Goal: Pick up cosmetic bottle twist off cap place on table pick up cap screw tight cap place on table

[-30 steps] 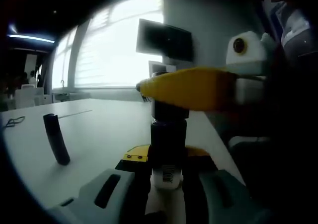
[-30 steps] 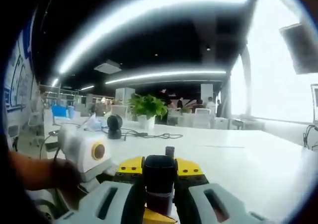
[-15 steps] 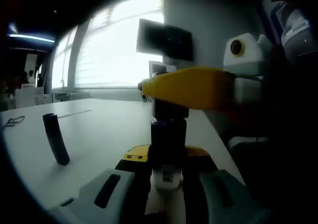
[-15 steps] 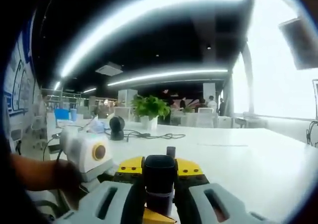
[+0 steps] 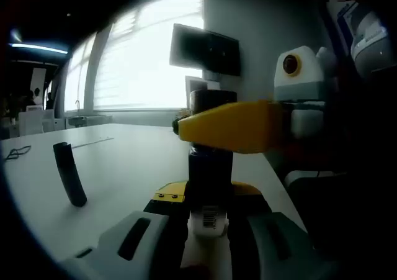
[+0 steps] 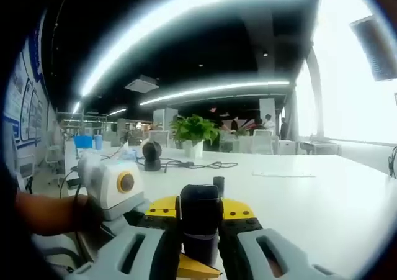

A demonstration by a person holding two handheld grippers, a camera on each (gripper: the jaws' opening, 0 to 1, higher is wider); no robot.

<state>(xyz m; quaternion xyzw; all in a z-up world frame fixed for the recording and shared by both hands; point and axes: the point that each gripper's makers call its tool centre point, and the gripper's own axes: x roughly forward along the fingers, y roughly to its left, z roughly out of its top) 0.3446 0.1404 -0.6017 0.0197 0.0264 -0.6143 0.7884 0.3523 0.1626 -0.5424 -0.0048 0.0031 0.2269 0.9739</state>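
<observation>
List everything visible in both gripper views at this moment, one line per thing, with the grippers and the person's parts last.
Cosmetic bottle: one, dark, upright between the left gripper's jaws.
Cap: one, black, on the bottle top, between the right gripper's jaws.
Black curved object: one, standing on the table.
Table: one, white.
Wall screen: one, dark.
Potted plant: one, green, far table.
Left gripper: grey and yellow.
Right gripper: grey and yellow.
Hand: one, by the left gripper.

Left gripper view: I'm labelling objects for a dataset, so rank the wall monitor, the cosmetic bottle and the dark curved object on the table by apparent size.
1. cosmetic bottle, though it sits nearest the camera
2. wall monitor
3. dark curved object
</observation>
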